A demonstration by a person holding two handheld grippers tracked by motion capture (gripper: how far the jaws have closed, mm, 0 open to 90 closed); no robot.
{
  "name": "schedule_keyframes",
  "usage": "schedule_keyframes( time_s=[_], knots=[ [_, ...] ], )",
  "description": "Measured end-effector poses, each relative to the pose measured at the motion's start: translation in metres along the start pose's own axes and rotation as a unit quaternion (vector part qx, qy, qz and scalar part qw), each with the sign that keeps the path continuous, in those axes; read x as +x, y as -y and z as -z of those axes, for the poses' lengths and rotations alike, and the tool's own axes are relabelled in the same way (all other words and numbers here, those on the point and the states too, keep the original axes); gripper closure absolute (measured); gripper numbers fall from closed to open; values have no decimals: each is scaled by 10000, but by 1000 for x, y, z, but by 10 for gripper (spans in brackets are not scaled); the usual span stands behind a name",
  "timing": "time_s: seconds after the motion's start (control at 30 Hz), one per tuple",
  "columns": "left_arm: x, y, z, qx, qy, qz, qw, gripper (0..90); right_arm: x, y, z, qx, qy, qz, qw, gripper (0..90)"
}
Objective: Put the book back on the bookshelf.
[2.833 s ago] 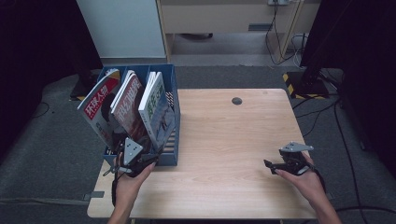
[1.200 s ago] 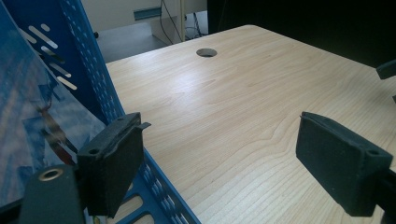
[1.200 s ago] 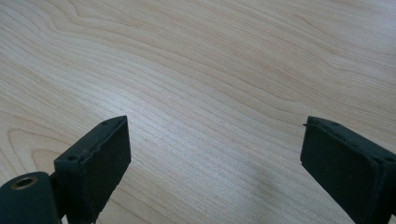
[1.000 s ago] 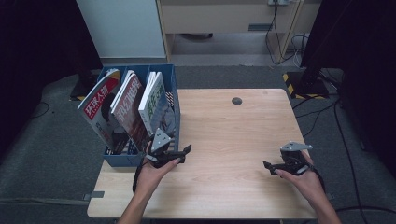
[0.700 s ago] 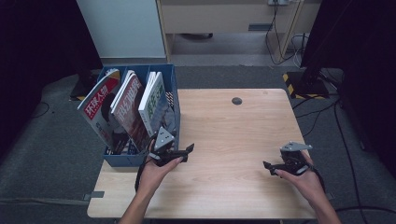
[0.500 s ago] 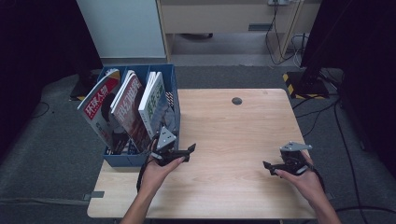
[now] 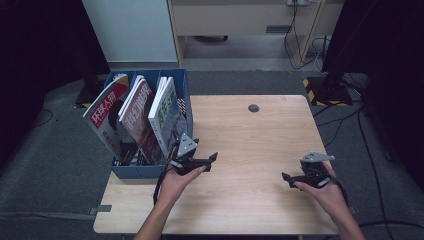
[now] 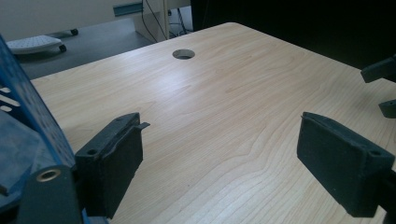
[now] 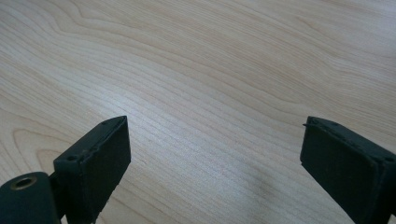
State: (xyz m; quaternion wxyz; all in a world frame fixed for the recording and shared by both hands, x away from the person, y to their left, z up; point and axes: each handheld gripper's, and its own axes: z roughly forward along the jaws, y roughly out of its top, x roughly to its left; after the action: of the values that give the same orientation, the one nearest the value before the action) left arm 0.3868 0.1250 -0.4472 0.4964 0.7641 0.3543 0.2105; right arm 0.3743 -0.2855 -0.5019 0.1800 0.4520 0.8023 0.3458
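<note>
- Resting on the far left corner of the bench (image 7: 250, 135): a blue rack (image 7: 182, 85) holding three magazines (image 7: 137, 120) that stand upright and lean left, side by side.
- Left gripper (image 7: 212, 159): held in the person's left hand (image 7: 175, 182), just right of the rack's near right corner, above the bench and aimed right; fingers (image 8: 116, 158) spread wide, nothing between them. In the left gripper view the rack's blue wall (image 8: 23, 112) sits at the left edge.
- Right gripper (image 7: 288, 178): held in the right hand (image 7: 327, 192) near the near right part of the bench, well apart from the rack, aimed left; fingers (image 9: 100, 163) spread, bare wood between them.
- Round cable hole (image 7: 254, 108): far side of the bench, near the middle.
</note>
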Motion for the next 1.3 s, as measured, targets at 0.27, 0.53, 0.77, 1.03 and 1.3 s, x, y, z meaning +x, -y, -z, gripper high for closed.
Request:
schedule_keyframes(
  time_s=[0.27, 0.53, 0.77, 1.03, 1.3],
  knots=[
    [-11, -3, -15, 79, 139, -49, 9999, 131, 0, 0, 1, 0, 16, 6, 10000, 90],
    [-20, -1, -30, 237, 249, -83, 9994, 91, 0, 0, 1, 5, 10, -4, 10000, 89],
    [-27, 3, -43, 433, 367, -95, 9983, 50, -1, 1, 1, 17, -9, -2, 10000, 89],
    [-36, 9, -56, 612, 459, -185, 9969, 40, -1, 1, 0, 31, -7, -2, 10000, 88],
    [-43, 18, -66, 826, 515, -248, 9949, 40, -1, 1, 0, 34, -11, -2, 10000, 88]
  ],
)
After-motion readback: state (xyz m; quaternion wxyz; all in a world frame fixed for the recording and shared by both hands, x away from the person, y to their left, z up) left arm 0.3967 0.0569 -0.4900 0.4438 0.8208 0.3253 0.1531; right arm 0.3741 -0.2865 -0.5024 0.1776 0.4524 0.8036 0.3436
